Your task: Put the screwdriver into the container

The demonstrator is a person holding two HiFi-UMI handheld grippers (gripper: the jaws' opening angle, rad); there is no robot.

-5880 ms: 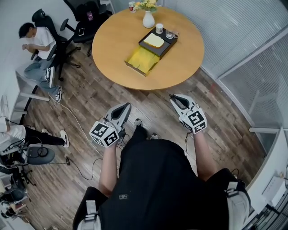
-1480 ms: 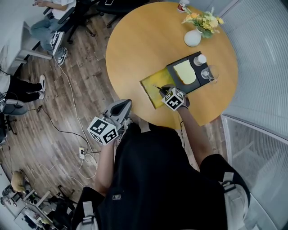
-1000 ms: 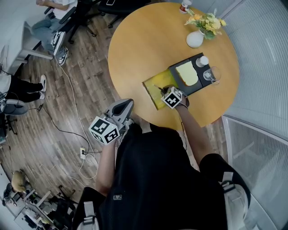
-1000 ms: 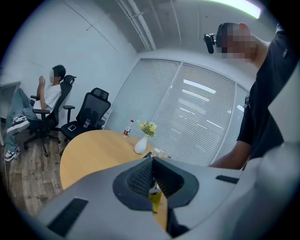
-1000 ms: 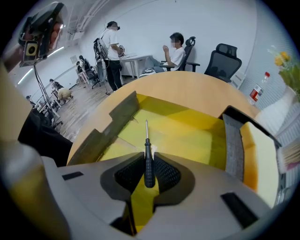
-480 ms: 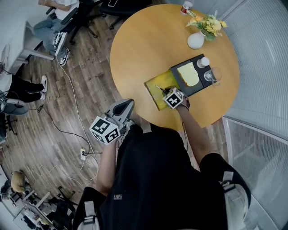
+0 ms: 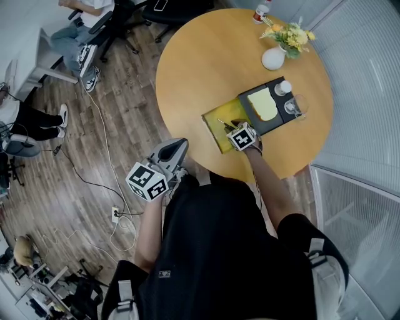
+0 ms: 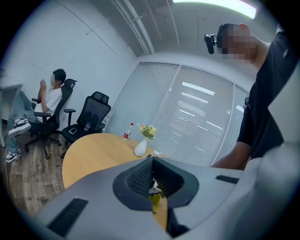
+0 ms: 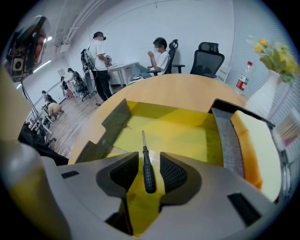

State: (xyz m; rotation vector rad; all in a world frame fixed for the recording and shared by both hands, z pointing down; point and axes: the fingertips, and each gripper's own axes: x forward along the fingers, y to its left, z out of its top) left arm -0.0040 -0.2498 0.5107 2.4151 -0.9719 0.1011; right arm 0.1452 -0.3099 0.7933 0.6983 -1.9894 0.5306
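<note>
A black-handled screwdriver (image 9: 148,173) lies in the yellow container (image 9: 178,131) on the round table, its thin shaft pointing away from me. My right gripper (image 9: 149,157) is tilted down over it. Its jaws have just been opening, and the handle sits between the pads with a gap on each side. From the head view the right gripper (image 7: 236,127) is over the near end of the yellow container (image 7: 215,130), and the screwdriver (image 7: 224,123) shows as a thin dark line. My left gripper (image 7: 175,147) hangs off the table's near-left edge, its jaws together on nothing (image 8: 152,165).
A black tray (image 7: 275,122) with a pale yellow block adjoins the container on its right. A white vase of flowers (image 7: 274,57) and a bottle (image 7: 260,10) stand further back. Office chairs and a seated person (image 7: 81,37) are at the upper left; cables cross the wood floor.
My right gripper has stayed over the yellow container and rolled slightly. The left gripper has hardly moved. The whole scene has drifted a little in the head view.
</note>
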